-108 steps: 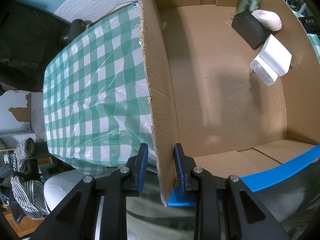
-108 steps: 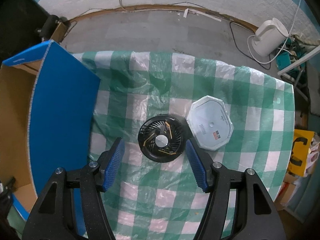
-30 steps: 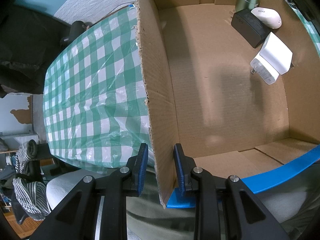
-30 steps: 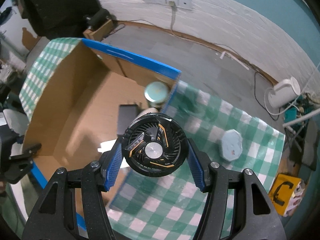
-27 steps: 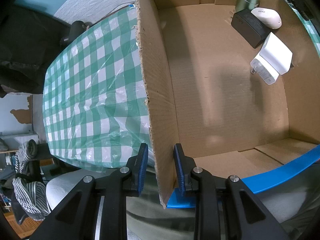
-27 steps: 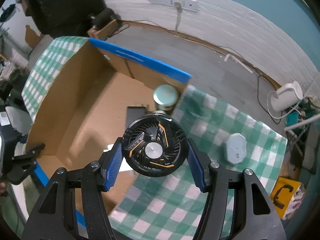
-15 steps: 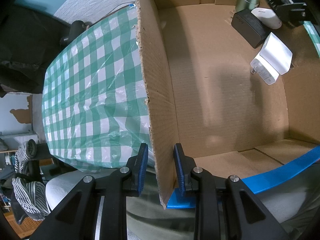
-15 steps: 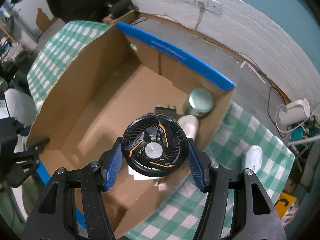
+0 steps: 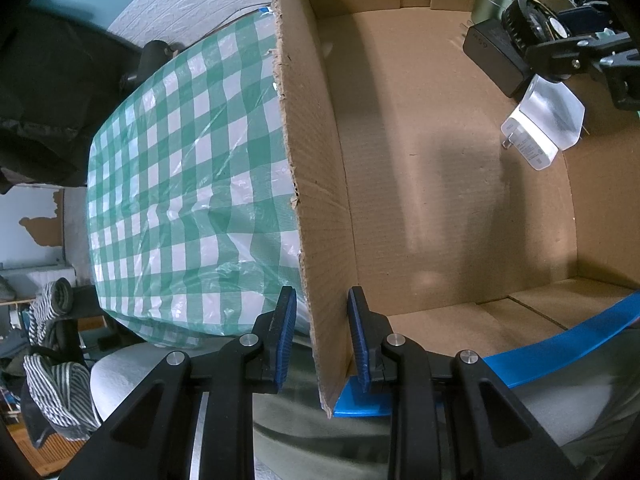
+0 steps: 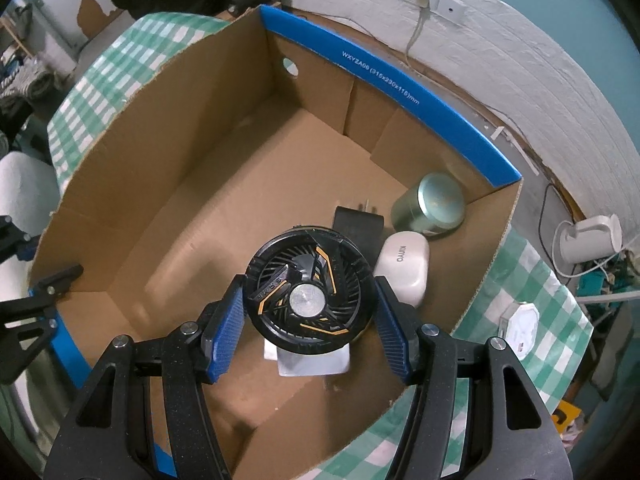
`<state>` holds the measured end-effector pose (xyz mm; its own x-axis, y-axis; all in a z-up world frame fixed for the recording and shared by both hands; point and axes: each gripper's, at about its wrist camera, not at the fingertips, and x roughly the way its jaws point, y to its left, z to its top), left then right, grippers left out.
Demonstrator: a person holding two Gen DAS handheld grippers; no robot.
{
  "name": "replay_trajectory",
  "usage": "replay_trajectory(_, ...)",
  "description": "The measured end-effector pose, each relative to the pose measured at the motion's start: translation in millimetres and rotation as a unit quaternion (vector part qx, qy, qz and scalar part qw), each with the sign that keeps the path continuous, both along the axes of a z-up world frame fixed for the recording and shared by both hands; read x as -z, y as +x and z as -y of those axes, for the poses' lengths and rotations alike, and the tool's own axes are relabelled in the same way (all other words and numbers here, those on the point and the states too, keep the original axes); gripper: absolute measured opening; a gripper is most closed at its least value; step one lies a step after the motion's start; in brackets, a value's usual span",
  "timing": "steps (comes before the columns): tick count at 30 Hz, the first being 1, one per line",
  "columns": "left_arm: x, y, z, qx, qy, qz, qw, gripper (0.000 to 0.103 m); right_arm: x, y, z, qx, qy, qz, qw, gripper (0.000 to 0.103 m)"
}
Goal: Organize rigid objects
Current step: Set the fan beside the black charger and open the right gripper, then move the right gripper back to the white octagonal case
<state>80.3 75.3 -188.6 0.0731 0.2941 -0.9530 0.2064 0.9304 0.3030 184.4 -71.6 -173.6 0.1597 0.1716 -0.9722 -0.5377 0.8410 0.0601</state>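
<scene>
Since a second ago the black fan (image 10: 308, 294) has travelled from the box rim to over the inside of the cardboard box (image 10: 168, 184). Right gripper (image 10: 307, 320) jaws clamped on its rim, disc face toward the camera, above the white charger (image 9: 540, 128). Left gripper (image 9: 320, 336) jaws straddle the near-left box wall, contact unclear. Farther: black adapter (image 9: 494, 60), white case (image 10: 404, 268), green tin (image 10: 434, 204) in the far right corner. Only the right view shows the octagonal white box (image 10: 520, 330) on the checked bench (image 9: 180, 168). Left box floor open.
</scene>
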Motion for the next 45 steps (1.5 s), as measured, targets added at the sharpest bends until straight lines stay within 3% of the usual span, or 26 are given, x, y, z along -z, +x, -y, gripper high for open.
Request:
replay_trajectory(28, 0, 0, -1, 0.001, 0.004, -0.001, 1.0, 0.028, -25, -8, 12, 0.004, 0.012, 0.031, 0.999, 0.063)
replay_trajectory(45, 0, 0, -1, 0.002, 0.004, -0.001, 1.0, 0.028, -40, -5, 62, 0.033, 0.018, 0.04, 0.998, 0.063)
